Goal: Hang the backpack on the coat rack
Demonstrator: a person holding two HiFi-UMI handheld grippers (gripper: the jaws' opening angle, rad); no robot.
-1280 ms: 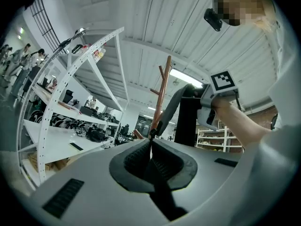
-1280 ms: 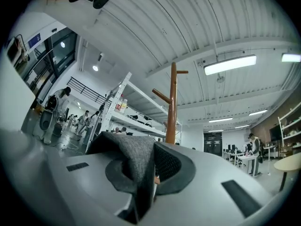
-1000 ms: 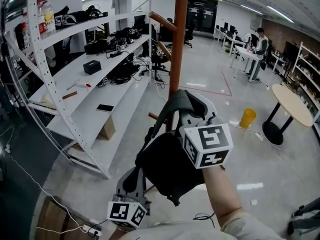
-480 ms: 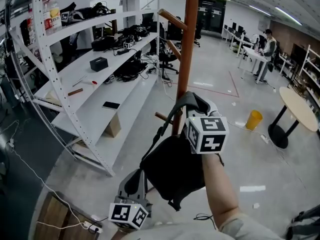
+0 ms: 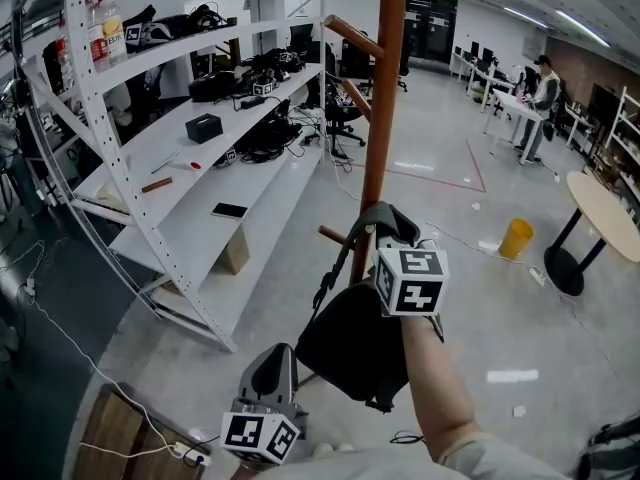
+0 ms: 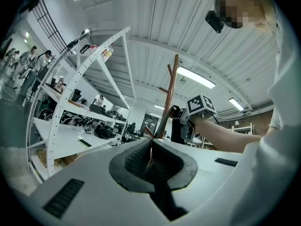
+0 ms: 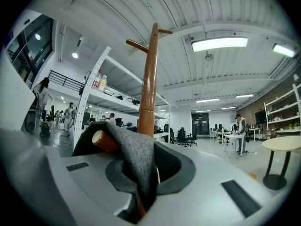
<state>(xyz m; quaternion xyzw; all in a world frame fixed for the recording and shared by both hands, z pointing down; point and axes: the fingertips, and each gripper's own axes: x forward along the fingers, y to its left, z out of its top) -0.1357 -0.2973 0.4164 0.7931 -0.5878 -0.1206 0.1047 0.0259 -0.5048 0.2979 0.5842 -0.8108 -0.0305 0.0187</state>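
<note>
The right gripper [image 7: 143, 171] has its two jaws pinching the grey fabric carrying handle [image 7: 135, 152] of the black soft backpack [image 5: 352, 343]. In the right gripper view this handle lies over the round end of a short brown wooden peg [image 7: 102, 141], which stands out from the tall brown wooden pole of the coat rack [image 5: 384, 118]. In the head view the body of the backpack hangs below the right gripper, in front of the lower part of the pole and above the glossy grey floor [image 5: 450, 208]. The left gripper [image 6: 151, 149] is lower and more to the left, near the bottom of the backpack but apart from it. Its jaws are pressed together and nothing is between them. On the left of the coat rack stands a white metal shelving unit [image 5: 150, 163] with cables and small devices on its boards. Far to the right there is a yellow bucket [image 5: 516, 238] on the floor, beside a round pale table [image 5: 605, 213].
</note>
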